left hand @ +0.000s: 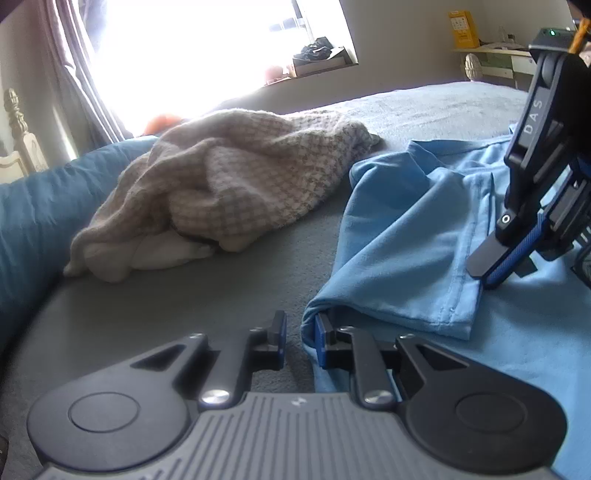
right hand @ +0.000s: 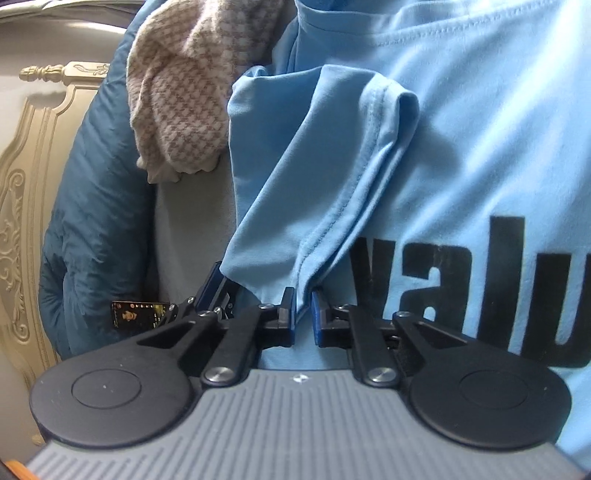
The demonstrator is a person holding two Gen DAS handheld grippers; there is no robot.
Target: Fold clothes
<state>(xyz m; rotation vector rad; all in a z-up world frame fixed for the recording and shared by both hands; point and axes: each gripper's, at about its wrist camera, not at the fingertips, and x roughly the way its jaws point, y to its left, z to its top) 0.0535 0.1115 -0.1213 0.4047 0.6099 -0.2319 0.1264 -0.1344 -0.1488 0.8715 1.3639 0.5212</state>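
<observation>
Here the soft, light blue shirt (right hand: 461, 122) is best held at its hem; the right gripper (right hand: 303, 312) is pinched on it, the left gripper (left hand: 300, 341) perhaps too.

Ahead of me a window (left hand: 207, 48) is overexposed with daylight; a grey curtain (left hand: 70, 74) hangs at its left. The sill carries an open box (left hand: 321, 59). The bed (left hand: 184, 295) has a grey cover. A carved cream headboard (right hand: 26, 206) stands at one end. A shelf (left hand: 491, 50) against the beige wall (left hand: 399, 40) holds a yellow box (left hand: 461, 29).
</observation>
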